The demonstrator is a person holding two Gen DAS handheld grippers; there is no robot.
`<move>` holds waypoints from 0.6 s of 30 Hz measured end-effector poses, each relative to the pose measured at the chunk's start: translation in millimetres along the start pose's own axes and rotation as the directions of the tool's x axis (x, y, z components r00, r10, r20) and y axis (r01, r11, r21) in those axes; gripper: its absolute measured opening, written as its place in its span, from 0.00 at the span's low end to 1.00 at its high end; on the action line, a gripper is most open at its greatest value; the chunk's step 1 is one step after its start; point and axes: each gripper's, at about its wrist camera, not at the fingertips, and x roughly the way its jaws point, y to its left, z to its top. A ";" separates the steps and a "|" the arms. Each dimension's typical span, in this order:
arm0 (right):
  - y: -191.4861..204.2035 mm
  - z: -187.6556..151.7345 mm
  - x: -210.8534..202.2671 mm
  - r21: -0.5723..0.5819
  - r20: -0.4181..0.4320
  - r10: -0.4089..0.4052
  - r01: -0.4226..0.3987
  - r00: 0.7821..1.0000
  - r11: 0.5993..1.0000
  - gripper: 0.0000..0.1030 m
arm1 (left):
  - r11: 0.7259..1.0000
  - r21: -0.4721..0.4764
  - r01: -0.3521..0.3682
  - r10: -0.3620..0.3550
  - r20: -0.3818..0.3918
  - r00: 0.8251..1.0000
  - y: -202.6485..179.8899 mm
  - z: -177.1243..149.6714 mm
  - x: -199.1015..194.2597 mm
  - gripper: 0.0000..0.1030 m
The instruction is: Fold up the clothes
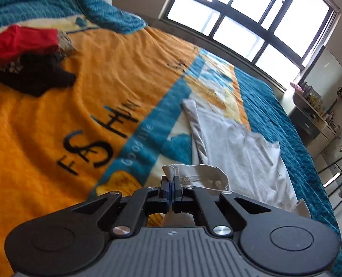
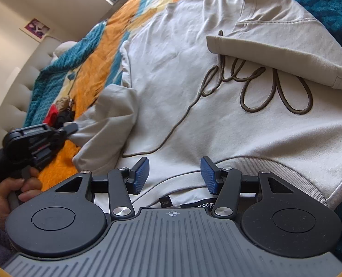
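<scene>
Spread flat on the blanket [image 1: 55,120] of a bed: a pale grey sweatshirt [image 2: 194,87], front up, dark looping script [image 2: 263,87] across the chest. Long axis from the collar [image 2: 251,164], nearest the right-hand camera, away toward the hem at the far end near the window [image 1: 240,18]. One sleeve [image 2: 274,53] folded across the chest, over the upper part of the lettering. Other sleeve [image 2: 106,120] lifted off to the side, its cuff [image 1: 171,170] pinched in the left gripper [image 1: 170,184], blue pads pressed tight together on the cloth. Right gripper [image 2: 175,175] spread wide, pads [image 2: 142,173] apart, hovering just over the collar and label [image 2: 166,202], clamping nothing. Beyond the sweatshirt, near the headboard [image 2: 16,85]: a small heap of red and black clothes [image 1: 23,55] lying on the orange part of the blanket, well apart from the sweatshirt.
</scene>
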 end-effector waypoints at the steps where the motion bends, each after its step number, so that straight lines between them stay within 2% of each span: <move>1: 0.9 0.2 0.1 0.000 -0.001 -0.006 0.006 1.000 1.000 0.54 | 0.999 0.007 -0.048 0.048 0.038 0.998 6.1 3.0 -11.6 0.00; 2: 2.3 0.3 0.4 -0.002 -0.001 -0.012 0.012 1.000 1.000 0.54 | 0.995 0.012 -0.096 0.095 0.075 0.993 12.2 5.9 -23.2 0.00; 4: 5.5 0.0 1.6 -0.009 -0.001 -0.022 0.022 1.000 1.000 0.58 | 0.981 0.016 -0.194 0.192 0.095 0.977 28.8 5.6 -29.6 0.00; 8: 13.7 -0.3 4.9 -0.034 0.000 -0.043 0.043 0.999 0.998 0.63 | 0.958 -0.035 -0.285 0.284 -0.037 0.958 68.7 -9.6 -6.0 0.00; 11: 17.5 1.1 -2.0 -0.042 0.003 -0.047 0.047 0.999 0.998 0.65 | 0.938 -0.070 -0.341 0.328 -0.142 0.934 91.9 -25.0 12.2 0.04; 12: 15.9 2.0 -9.5 -0.034 0.014 -0.048 0.049 0.999 0.998 0.66 | 0.929 -0.074 -0.363 0.349 -0.149 0.925 92.3 -28.4 10.6 0.11; 13: 14.4 2.9 -17.0 -0.027 0.025 -0.050 0.051 0.998 0.998 0.66 | 0.919 -0.085 -0.386 0.371 -0.148 0.917 91.6 -29.4 4.9 0.14; 14: 12.3 4.1 -25.4 -0.019 0.040 -0.050 0.051 0.998 0.999 0.66 | 0.907 -0.096 -0.409 0.394 -0.147 0.907 90.9 -30.2 -0.9 0.14; 16: 5.3 8.0 -47.3 -0.002 0.093 -0.046 0.046 0.995 0.999 0.65 | 0.895 -0.076 -0.440 0.433 -0.093 0.896 77.1 -30.6 -17.2 0.14; 17: 2.2 9.9 -57.5 0.000 0.122 -0.053 0.053 0.991 0.999 0.63 | 0.912 -0.056 -0.407 0.404 -0.057 0.913 66.9 -30.9 -25.1 0.14; 18: -0.8 12.1 -67.5 0.002 0.154 -0.076 0.077 0.985 0.997 0.52 | 0.928 -0.035 -0.372 0.371 -0.022 0.928 56.6 -31.2 -33.0 0.14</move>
